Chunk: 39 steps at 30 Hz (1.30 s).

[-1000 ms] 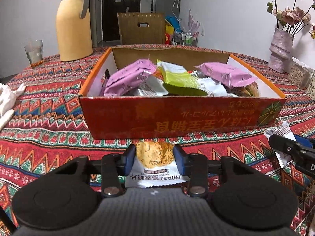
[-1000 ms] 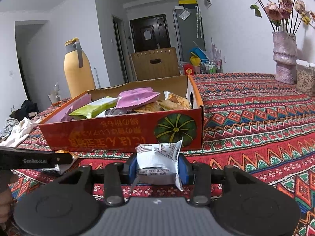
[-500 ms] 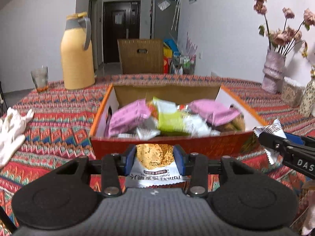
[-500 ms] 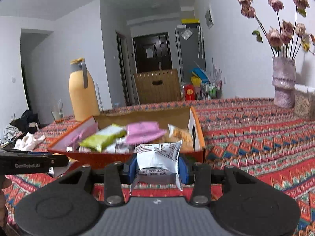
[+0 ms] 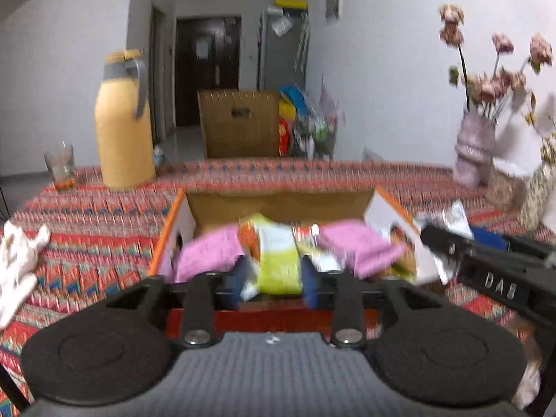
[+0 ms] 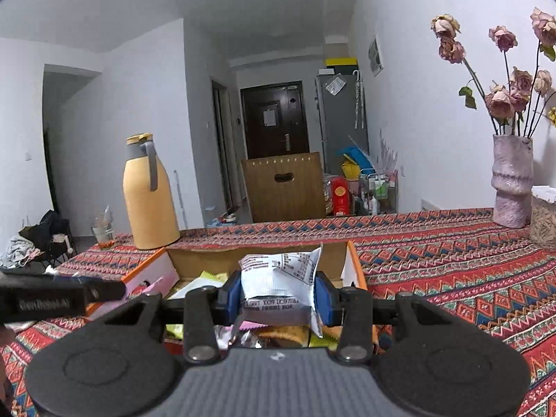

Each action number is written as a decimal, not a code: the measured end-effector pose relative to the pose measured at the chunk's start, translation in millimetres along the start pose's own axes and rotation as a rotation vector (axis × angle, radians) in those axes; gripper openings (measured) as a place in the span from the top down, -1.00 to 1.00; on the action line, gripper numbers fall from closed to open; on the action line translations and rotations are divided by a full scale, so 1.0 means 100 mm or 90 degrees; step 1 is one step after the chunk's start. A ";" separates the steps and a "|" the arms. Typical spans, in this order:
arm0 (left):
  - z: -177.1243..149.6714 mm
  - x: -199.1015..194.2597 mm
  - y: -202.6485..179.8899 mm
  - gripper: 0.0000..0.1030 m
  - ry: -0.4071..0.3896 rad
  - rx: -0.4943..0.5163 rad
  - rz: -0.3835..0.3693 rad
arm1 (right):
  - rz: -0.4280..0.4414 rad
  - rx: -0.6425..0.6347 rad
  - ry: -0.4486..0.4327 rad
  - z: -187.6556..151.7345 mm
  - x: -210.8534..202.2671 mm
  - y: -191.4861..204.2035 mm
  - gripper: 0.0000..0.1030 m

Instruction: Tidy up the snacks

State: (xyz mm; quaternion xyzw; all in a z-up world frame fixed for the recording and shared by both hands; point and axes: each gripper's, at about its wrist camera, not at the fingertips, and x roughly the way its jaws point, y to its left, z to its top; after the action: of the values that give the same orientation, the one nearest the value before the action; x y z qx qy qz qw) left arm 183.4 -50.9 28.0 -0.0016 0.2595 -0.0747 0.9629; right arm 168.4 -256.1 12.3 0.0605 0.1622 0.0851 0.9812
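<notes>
**Desk:** Left wrist view, what is unclear?

**Photographer:** Motion blur. The left gripper (image 5: 274,283) hangs over the near wall of one snack box (image 5: 278,205). A green-yellow packet (image 5: 278,264) shows between its jaws, but I cannot tell whether they grip it or it lies in the box beyond. Two pink packets (image 5: 208,257) (image 5: 358,246) lie beyond the jaws, one on each side.

**Desk:** Right wrist view?

**Photographer:** Sharp. The right gripper (image 6: 278,293) has its jaws closed on one white packet (image 6: 278,278), held above the box's open top. The gripper body hides most of the box; only the far wall and side rims (image 6: 356,267) show clearly.
</notes>
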 end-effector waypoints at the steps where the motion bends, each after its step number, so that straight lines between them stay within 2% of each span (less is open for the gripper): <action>1: -0.05 0.01 0.01 -0.11 0.010 0.002 -0.001 | 0.003 0.000 0.004 -0.03 0.00 -0.01 0.18; 5: -0.29 0.08 0.02 -0.34 0.071 0.014 -0.019 | 0.008 0.002 0.027 -0.18 -0.03 -0.02 0.18; 6: -0.34 0.09 0.02 -0.51 0.085 0.017 -0.024 | 0.009 0.002 0.033 -0.22 -0.04 -0.02 0.18; 9: -0.48 0.11 0.01 -0.65 0.107 0.032 -0.029 | 0.009 0.003 0.045 -0.29 -0.07 -0.03 0.18; 12: -0.56 0.14 0.00 -0.96 0.128 0.036 -0.035 | 0.008 0.005 0.050 -0.34 -0.11 -0.04 0.18; 18: -0.71 0.27 -0.06 -0.96 0.163 0.041 -0.038 | 0.010 0.005 0.060 -0.44 -0.20 -0.05 0.17; 20: -0.76 0.31 -0.08 -0.92 0.172 0.041 -0.032 | 0.011 0.005 0.065 -0.46 -0.22 -0.04 0.18; 21: -0.78 0.32 -0.09 -0.79 0.177 0.042 -0.031 | 0.011 0.004 0.068 -0.48 -0.23 -0.05 0.17; 22: -0.79 0.34 -0.10 -0.51 0.182 0.043 -0.034 | 0.011 0.005 0.069 -0.49 -0.24 -0.06 0.17; 27: -0.79 0.29 -0.11 -0.07 0.167 0.045 -0.038 | 0.013 0.006 0.077 -0.54 -0.27 -0.05 0.18; 31: -0.79 0.25 -0.09 0.04 0.160 0.040 -0.040 | 0.016 0.007 0.081 -0.56 -0.27 -0.04 0.18; 39: -0.76 0.21 -0.07 0.06 0.153 0.031 -0.036 | 0.019 0.005 0.088 -0.59 -0.29 -0.01 0.18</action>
State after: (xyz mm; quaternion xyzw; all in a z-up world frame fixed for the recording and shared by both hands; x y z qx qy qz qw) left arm 162.0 -57.8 -47.7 0.0233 0.3712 -0.1077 0.9220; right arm 121.8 -257.4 -34.0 0.0607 0.2288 0.1027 0.9661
